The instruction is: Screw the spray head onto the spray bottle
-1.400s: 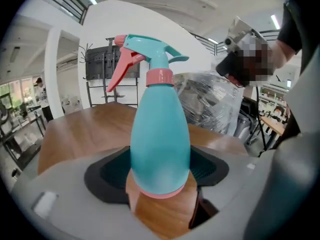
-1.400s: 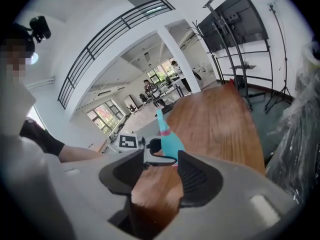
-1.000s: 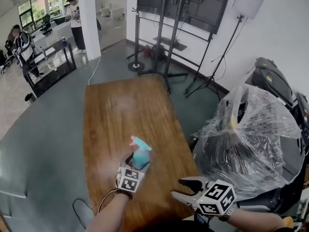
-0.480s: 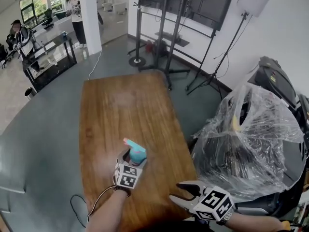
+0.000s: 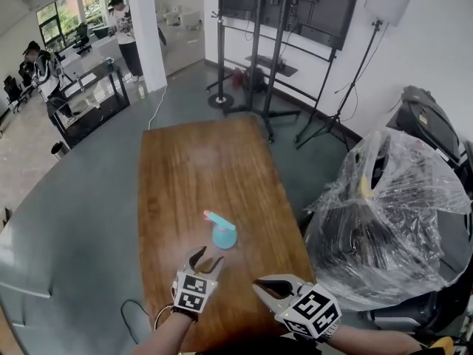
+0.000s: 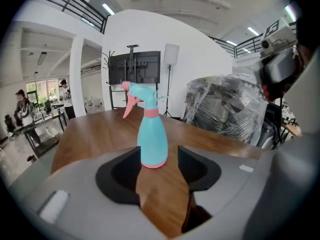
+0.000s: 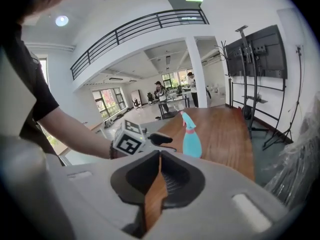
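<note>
Jaws, left gripper view: those of the left gripper [image 6: 159,153] stand partly apart, having just been closing; nothing is pinched between them.
Task object, left gripper view: the spray bottle [image 6: 151,134], teal with a pink collar and a pink trigger, stands upright on the counter [image 6: 95,134]. It is just beyond the jaw tips. Its base shows in the gap between them, touched by neither pad. The spray head [image 6: 136,90] sits on top of it.
Surroundings, left gripper view: a plastic-wrapped bundle [image 6: 225,109] lies to the right of the spray bottle; a screen on a stand [image 6: 135,69] is behind the spray bottle.
Jaws, right gripper view: those of the right gripper [image 7: 160,154] have just been closing and meet at their tips, with nothing between them.
Task object, right gripper view: the spray bottle is upright on the counter, beyond the jaws and slightly to their right, apart from them.
Other gripper, right gripper view: the left gripper is left of the spray bottle, pointing toward it without touching it.
Head view, left gripper: just on the near side of the spray bottle, not touching it.
Head view, right gripper: nearer than the spray bottle and to its right, farther from it than the left gripper.
Head view, bundle: right of the spray bottle, beside the counter.
</note>
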Tool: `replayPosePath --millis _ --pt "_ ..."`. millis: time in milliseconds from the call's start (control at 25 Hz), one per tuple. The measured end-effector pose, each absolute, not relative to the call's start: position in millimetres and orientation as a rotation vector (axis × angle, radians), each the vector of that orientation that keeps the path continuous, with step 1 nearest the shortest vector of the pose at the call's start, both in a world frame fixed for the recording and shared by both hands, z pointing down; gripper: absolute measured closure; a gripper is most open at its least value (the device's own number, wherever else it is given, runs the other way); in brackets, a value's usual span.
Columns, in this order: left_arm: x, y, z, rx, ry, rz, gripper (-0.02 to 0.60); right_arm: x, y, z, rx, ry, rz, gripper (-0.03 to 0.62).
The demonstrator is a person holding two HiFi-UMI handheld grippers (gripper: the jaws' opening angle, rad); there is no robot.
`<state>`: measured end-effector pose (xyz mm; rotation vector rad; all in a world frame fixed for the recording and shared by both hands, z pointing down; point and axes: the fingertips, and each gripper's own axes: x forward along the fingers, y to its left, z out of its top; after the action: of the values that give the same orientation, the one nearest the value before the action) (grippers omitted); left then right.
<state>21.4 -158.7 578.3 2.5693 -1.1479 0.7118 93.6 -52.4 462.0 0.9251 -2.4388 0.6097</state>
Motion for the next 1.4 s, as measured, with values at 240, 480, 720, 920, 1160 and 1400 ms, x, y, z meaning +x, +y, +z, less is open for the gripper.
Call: replayPosePath --millis 240,480,720,920,1160,1400 --pt "5.4 -109.1 512.4 2.616 -1.151 0.585 0.511 63.0 -62.0 456.6 1.018 -2.502 0.614 0.602" --pt "-3.8 -82.3 470.2 2.59 -1.082 0.467 0.572 46.2 -61.8 449.4 1.126 -2.521 0.587 0.602" --pt "1.3 -71.2 457.9 2.631 -1.025 0.442 0.571 37.0 -66.3 442.1 1.205 -2.528 0.545 0.603" --pt "5.8 -71.8 447.3 2.657 -1.014 0.42 0.571 34.2 -66.5 440.3 1.229 -2.52 0.52 0.603" --pt "11.1 -67.0 442.6 2.661 -1.005 0.394 0.571 36.9 -64.0 439.9 1.24 -2.509 0.514 0.603" --pt "13.6 -65.3 439.1 2.662 -1.012 0.382 0.571 39.2 -62.8 437.0 1.246 -2.511 0.513 0.603"
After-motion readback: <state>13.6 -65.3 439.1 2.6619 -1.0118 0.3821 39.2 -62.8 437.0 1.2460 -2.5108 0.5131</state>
